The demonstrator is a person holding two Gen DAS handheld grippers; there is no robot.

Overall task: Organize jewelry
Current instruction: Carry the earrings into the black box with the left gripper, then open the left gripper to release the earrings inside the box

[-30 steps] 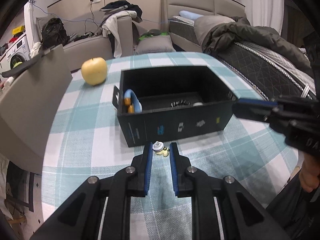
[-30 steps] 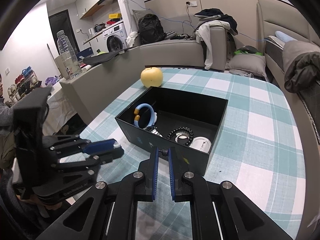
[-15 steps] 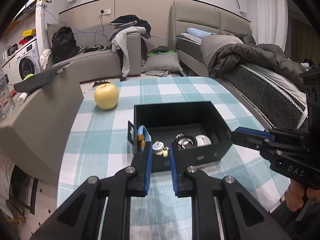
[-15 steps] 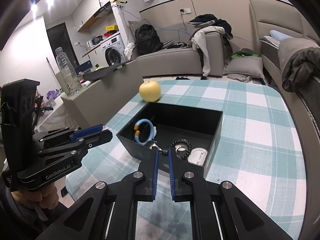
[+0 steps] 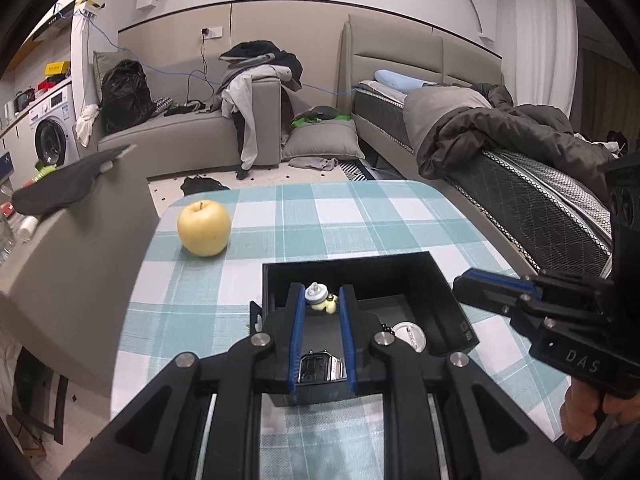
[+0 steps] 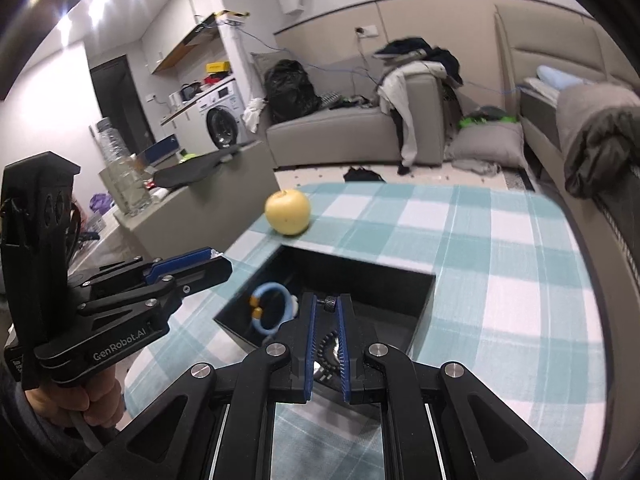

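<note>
Both hand-held grippers, left (image 5: 319, 300) pinching trinket (image 5: 320, 303), hang over box (image 5: 448, 300).

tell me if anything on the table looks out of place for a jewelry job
The yellow apple stands out: it sits alone on the checked tablecloth beyond the black box, fruit among jewelry. Inside the box, the blue bracelet leans against the wall rather than lying flat. Nothing looks spilled or broken.

Beige sofa (image 5: 188, 140) heaped with clothes, bed (image 5: 520, 168) at right, washing machine (image 5: 52, 136), white walls
</note>
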